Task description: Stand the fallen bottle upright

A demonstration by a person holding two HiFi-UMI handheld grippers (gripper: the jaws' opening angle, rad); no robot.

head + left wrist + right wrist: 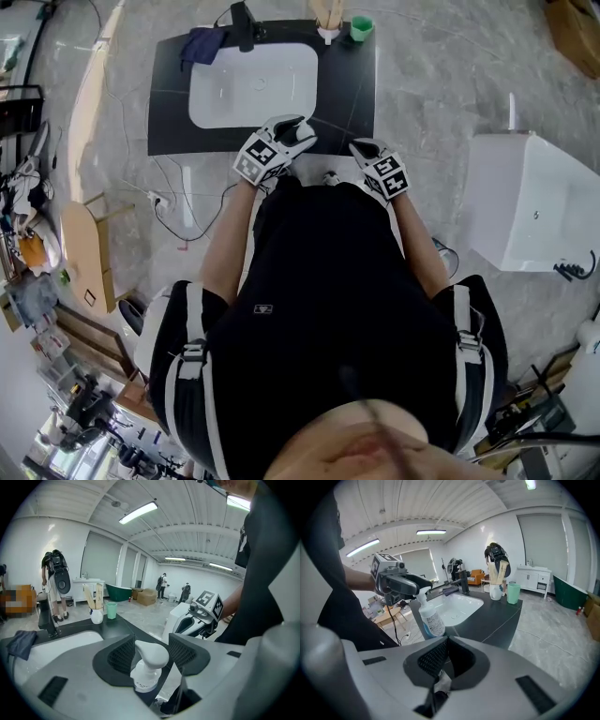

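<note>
This is a big work hall, like a lab, set up to look like a bathroom. A black bench (169, 112) holds a white sink (253, 84) and a tap (242, 23). A green bathtub (117, 592) stands far off on the grey stone floor (441, 84). Long lights (138, 513) hang from the curved roof. Wires (183, 202) trail about. Brown boxes (146, 596) and other people (54, 585) stand around.

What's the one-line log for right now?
left gripper: shut on white plastic pump bottle | bottle: upright, black counter edge | right gripper: shut, empty
</note>
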